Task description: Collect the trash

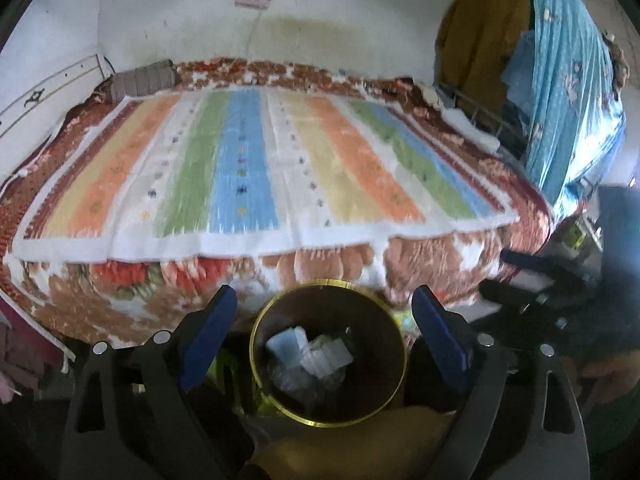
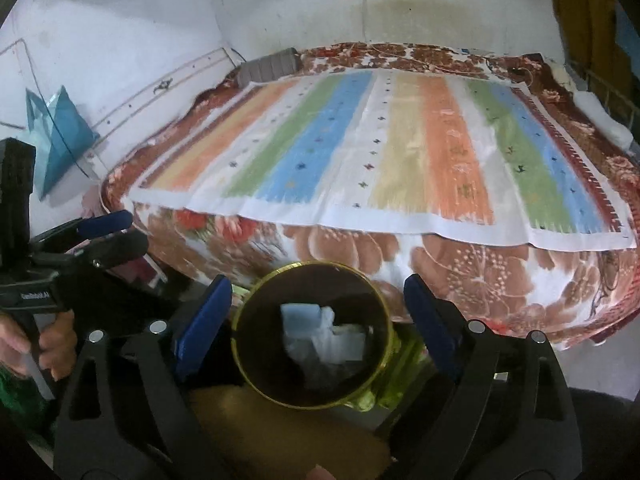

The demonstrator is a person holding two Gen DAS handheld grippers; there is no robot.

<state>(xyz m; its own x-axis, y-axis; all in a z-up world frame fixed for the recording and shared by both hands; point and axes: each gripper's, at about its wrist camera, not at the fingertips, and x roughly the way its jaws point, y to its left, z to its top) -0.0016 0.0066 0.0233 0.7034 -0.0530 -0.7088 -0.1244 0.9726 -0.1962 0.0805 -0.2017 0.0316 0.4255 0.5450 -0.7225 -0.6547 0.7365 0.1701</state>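
Left wrist view: the left tool (image 1: 324, 316) gapes wide, holding nothing, above the gold-rimmed bin (image 1: 280, 404) at the bed's (image 1: 256, 160) near edge.

Right wrist view: the right tool (image 2: 318, 306) likewise wide and empty; the crumpled wrappers (image 2: 324, 340) inside look light and soft, best pinched at a fold.

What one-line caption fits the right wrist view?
Open right gripper above a gold-rimmed bin holding pale trash, beside a bed with a striped cover.
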